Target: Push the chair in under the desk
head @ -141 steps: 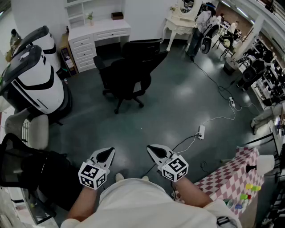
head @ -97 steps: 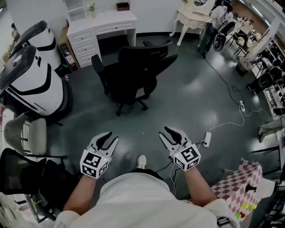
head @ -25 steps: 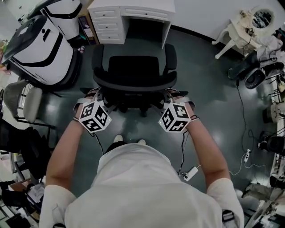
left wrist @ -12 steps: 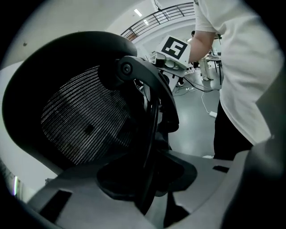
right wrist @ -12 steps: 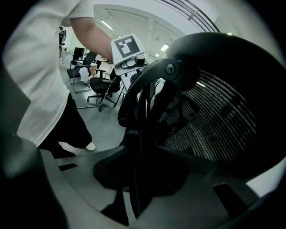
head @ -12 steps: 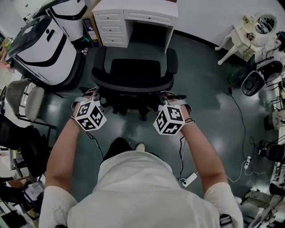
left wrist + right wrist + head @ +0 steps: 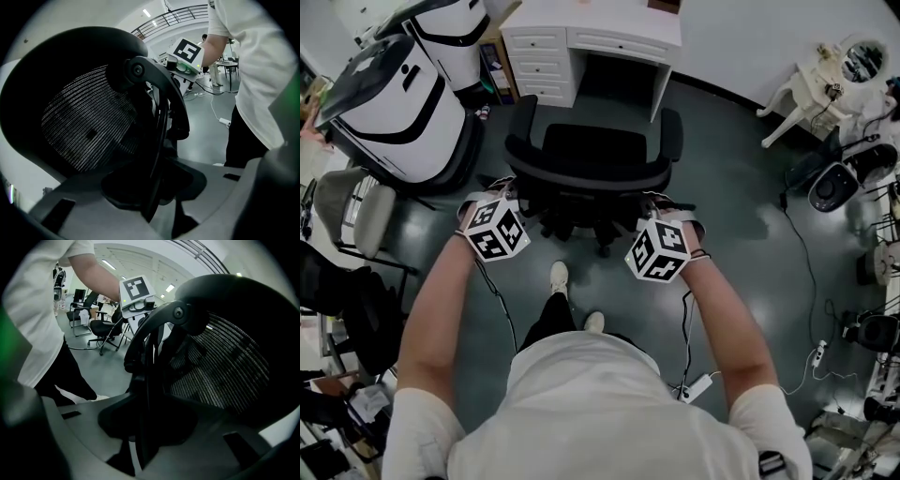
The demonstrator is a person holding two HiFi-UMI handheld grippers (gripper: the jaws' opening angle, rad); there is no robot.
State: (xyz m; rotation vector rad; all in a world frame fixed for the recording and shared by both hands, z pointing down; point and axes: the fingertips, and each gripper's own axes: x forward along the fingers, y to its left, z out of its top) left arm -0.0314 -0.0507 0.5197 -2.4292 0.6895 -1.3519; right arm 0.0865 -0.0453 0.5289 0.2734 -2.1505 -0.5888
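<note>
Head view: the chair (image 7: 589, 161) stands on the floor facing the desk (image 7: 598, 26) by the far wall. Its seat is just short of the kneehole, so it's not under yet. The left gripper (image 7: 490, 195) and right gripper (image 7: 664, 208) sit at the two ends of the backrest, I'd guess so it rolls straight.

Left gripper view: here's what the top-down shot hides. The jaws are wide but clamped on the backrest's frame edge, mesh beside it.

Right gripper view: same grip mirrored, and the jaws have just been closing onto the frame.
</note>
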